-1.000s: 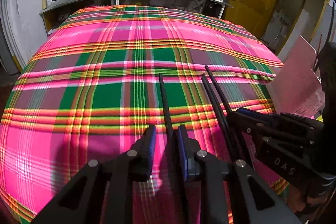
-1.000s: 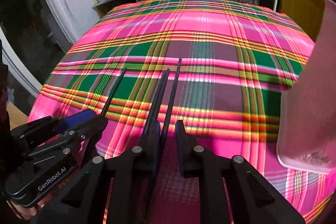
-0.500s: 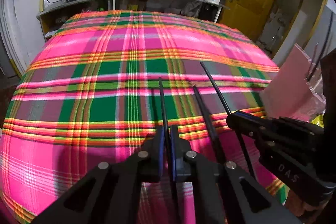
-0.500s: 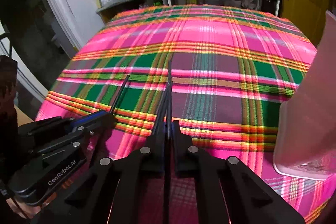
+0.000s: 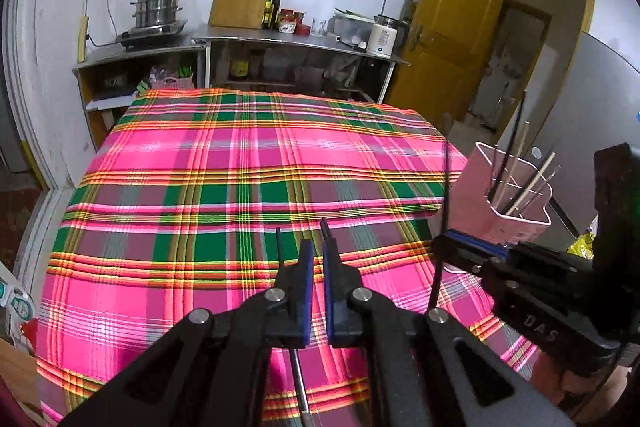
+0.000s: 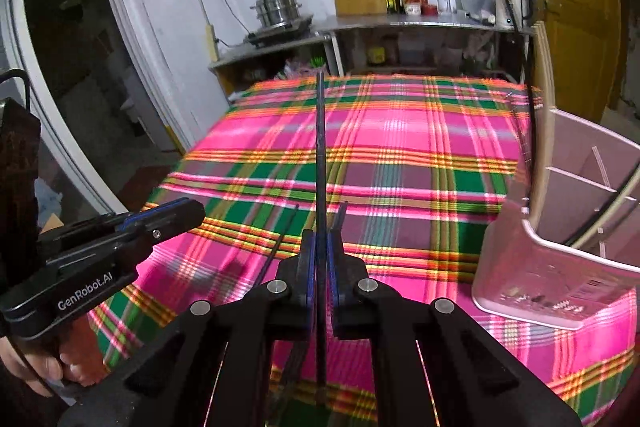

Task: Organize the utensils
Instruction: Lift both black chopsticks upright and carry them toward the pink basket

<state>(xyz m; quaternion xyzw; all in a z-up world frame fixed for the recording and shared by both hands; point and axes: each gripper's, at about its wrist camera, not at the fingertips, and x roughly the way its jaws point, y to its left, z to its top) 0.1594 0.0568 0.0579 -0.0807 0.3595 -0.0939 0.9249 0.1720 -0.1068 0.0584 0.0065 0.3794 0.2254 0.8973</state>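
Each hand-held gripper, left [image 5: 316,247] and right [image 6: 320,239], clenches 1 black chopstick [image 6: 320,147] (tip pointing forward).

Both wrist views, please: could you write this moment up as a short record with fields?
surface: pink and green plaid tablecloth
left gripper: shut on a black chopstick
right gripper: shut on a second black chopstick, which points away from the camera
holder: pink utensil holder, upright near the cloth's right edge, divided into compartments
holder contents: several chopsticks, some dark, some pale
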